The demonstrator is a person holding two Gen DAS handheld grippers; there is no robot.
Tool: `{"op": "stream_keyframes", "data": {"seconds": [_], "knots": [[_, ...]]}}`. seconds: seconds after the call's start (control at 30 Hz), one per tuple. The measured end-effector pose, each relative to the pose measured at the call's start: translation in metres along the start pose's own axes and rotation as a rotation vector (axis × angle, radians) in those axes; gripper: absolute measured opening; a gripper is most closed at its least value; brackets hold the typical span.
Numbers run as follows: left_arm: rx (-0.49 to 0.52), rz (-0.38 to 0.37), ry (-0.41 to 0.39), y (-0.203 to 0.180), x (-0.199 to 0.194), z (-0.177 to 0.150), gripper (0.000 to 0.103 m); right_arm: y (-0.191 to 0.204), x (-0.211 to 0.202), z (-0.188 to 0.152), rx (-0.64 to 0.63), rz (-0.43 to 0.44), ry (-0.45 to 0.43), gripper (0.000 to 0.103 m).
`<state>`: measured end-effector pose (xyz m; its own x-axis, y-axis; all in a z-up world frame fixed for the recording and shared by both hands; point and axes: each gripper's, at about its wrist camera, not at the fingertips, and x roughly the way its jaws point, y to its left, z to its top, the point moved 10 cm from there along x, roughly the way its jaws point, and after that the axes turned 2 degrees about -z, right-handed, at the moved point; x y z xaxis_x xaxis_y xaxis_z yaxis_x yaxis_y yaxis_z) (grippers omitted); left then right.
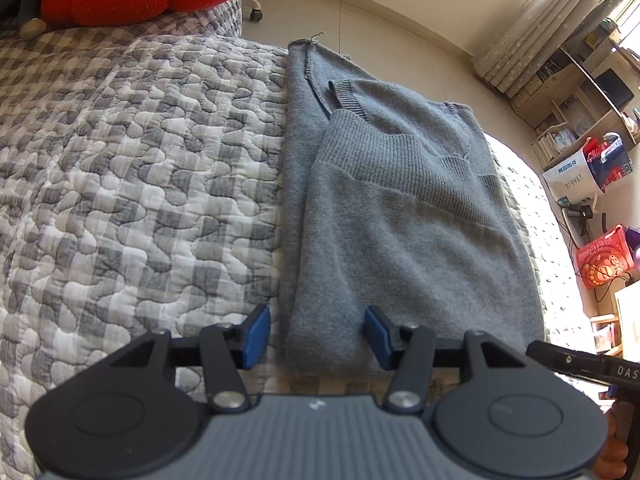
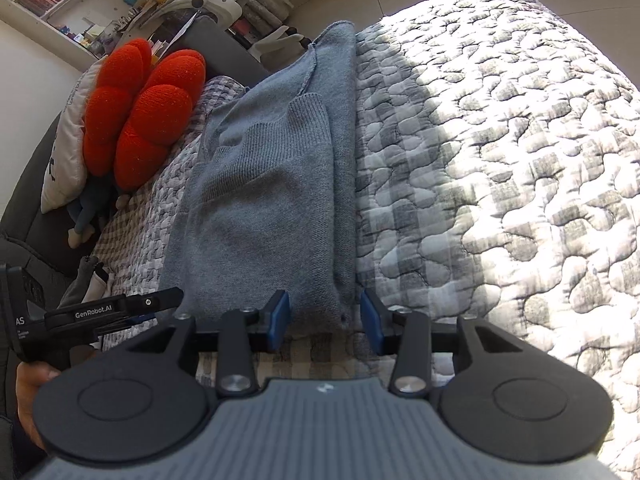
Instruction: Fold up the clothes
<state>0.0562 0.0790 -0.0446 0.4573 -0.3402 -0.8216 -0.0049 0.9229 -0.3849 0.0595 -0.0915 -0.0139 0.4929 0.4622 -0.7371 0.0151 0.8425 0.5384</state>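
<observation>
Blue pads of the left tool (image 1: pixel 316 336) stand spread apart, one on each side of the near left corner of a grey sweater (image 1: pixel 392 208) — nothing is pinched between them. Whether the pads touch the fabric cannot be told. The right tool (image 2: pixel 324 320) is spread the same way at the sweater's (image 2: pixel 264 184) near right corner, its pads either side of the folded edge and gripping nothing. Each tool shows at the edge of the other's view, with part of a hand (image 2: pixel 28 384) around the left one's handle.

The sweater lies folded into a long strip on a bed, on a grey-and-white checked quilt (image 1: pixel 132 184), running away from both tools. A ribbed sleeve cuff (image 1: pixel 376 148) is folded across its upper half. Sunlight falls on the quilt to the right of the sweater.

Further off — near the far left of the bed — sits a red knitted cushion (image 2: pixel 144 116) with a white pillow (image 2: pixel 64 160) beside it. Shelves (image 1: pixel 576 92) and curtains (image 1: pixel 532 36) stand beyond the bed.
</observation>
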Motion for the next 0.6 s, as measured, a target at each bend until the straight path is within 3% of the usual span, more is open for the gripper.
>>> {"op": "stream_keyframes", "data": {"seconds": [0.13, 0.17, 0.2, 0.23, 0.3, 0.47, 0.6], "knots": [[-0.027, -0.051, -0.036, -0.006, 0.003, 0.000, 0.070, 0.003, 0.001, 0.001, 0.002, 0.000, -0.026, 0.042], [-0.008, -0.040, -0.045, -0.009, 0.004, -0.001, 0.067, 0.004, 0.002, 0.001, 0.002, -0.001, -0.032, 0.031], [0.019, -0.008, -0.054, -0.011, 0.004, -0.003, 0.057, 0.006, 0.003, 0.001, -0.007, -0.009, -0.039, 0.019], [0.041, 0.018, -0.059, -0.012, 0.004, -0.003, 0.034, 0.009, 0.005, 0.002, -0.026, -0.025, -0.044, 0.018], [0.033, 0.012, -0.060, -0.012, 0.001, -0.002, 0.016, 0.015, 0.006, 0.004, -0.053, -0.040, -0.055, 0.016], [0.035, -0.021, -0.079, -0.014, -0.025, 0.003, 0.011, 0.033, -0.021, 0.011, -0.107, 0.005, -0.108, 0.013], [0.061, -0.058, -0.066, -0.020, -0.048, -0.018, 0.011, 0.039, -0.049, -0.001, -0.154, 0.045, -0.122, 0.012]]}}
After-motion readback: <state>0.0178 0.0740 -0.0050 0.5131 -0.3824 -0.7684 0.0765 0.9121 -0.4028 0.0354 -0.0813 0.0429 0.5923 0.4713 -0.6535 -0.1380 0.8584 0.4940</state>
